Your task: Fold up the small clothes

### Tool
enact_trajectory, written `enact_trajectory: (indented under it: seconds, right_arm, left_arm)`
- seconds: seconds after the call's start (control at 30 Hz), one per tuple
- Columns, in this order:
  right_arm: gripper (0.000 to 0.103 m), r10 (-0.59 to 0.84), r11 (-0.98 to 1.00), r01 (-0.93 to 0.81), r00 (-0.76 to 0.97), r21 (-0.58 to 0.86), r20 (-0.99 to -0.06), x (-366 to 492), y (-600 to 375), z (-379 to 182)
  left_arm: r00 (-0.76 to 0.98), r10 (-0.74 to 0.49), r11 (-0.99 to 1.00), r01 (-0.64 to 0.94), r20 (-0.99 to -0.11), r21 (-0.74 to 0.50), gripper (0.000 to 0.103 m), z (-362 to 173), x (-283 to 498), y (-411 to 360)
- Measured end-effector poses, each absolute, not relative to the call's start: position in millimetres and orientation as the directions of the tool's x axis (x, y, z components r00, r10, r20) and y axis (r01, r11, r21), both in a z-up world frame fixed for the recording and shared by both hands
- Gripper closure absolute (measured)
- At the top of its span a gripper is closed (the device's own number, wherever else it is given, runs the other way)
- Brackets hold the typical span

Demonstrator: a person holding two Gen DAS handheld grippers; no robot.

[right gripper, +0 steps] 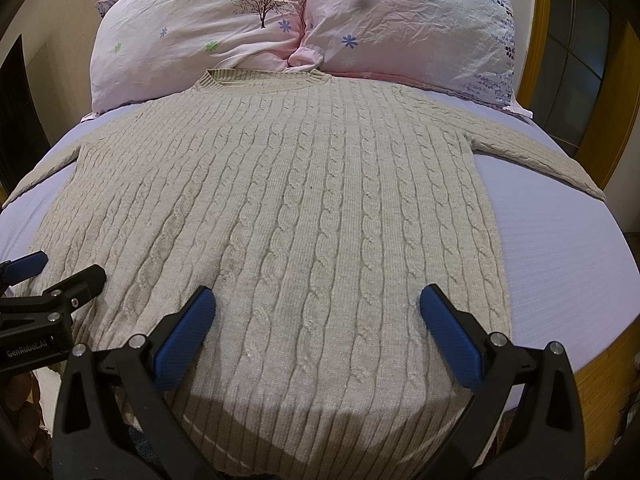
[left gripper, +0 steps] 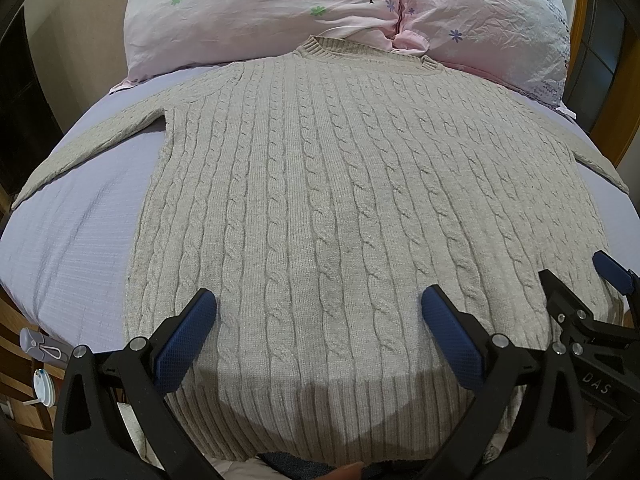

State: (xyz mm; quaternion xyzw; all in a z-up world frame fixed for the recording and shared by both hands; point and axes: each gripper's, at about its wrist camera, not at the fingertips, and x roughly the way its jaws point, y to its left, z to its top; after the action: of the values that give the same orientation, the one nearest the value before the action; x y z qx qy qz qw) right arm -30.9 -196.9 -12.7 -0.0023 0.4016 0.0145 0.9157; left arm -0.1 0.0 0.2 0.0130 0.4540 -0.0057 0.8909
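Knitwear fills both views: a beige cable-knit sweater [left gripper: 340,208] lies flat and face-up on the lavender bed sheet [left gripper: 80,248], its ribbed collar [left gripper: 320,46] at twelve o'clock touching the pink floral pillows [left gripper: 260,12], its hem at six o'clock just under the grippers. Going from left to right, the left sleeve [left gripper: 84,156] runs out toward nine o'clock over the sheet, the body sits in the middle, and the right sleeve [right gripper: 536,156] stretches toward three o'clock. The left gripper [left gripper: 319,306] hangs over the lower body with its blue pads [left gripper: 188,340] spread wide and nothing between them; the right gripper [right gripper: 318,304] hovers just beside it, likewise spread and empty. No fold appears started, so the step in hand is judged to be the first one: bringing a sleeve and side panel across the body. To do it well, each gripper should pinch both layers of knit at the side seam, one near the shoulder and one near the hem, lift only slightly, and carry the edge over in parallel so the cables stay straight. Thick knit may slip or bunch, so a deep bite and a slow, even sweep seem wise.
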Motion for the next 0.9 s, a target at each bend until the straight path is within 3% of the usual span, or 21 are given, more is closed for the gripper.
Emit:
enact_trajectory:
  seconds: [0.4,0.5,0.63,0.73,0.77,0.9]
  right_arm:
    - [0.002,0.032,0.999,-0.040,0.685,0.007,-0.727,-30.6,-194.0,-10.5]
    - [0.002,0.109,0.992,-0.119,0.716,0.034,-0.689,-30.3,-205.5,-7.6]
    - [0.002,0.101,0.974,0.048,0.783,0.222,-0.614,-10.1,-299.1,29.4]
    - [0.002,0.051,0.836,0.263,0.837,0.482,-0.545,3.4,-416.5,50.2]
    - [0.004,0.040,0.784,0.308,0.841,0.538,-0.540,7.1,-446.0,49.3]
    - [0.045,-0.001,0.518,0.506,0.807,0.690,-0.591,31.6,-564.7,25.5]
  left_arm:
    - [0.588,0.001,1.000,0.024,-0.809,0.018,0.001,0.2,-0.2,-0.1]
    - [0.587,-0.018,0.999,0.051,-0.809,0.015,0.001,0.7,0.3,1.2]
    - [0.576,-0.130,0.991,0.106,-0.807,-0.084,0.001,11.0,10.7,12.1]
    - [0.617,-0.303,0.946,0.101,-0.726,-0.309,0.001,24.8,23.3,55.3]
    - [0.633,-0.323,0.934,0.091,-0.703,-0.346,0.001,28.6,24.8,66.4]
    - [0.719,-0.295,0.913,0.018,-0.629,-0.408,0.001,41.8,44.8,118.7]
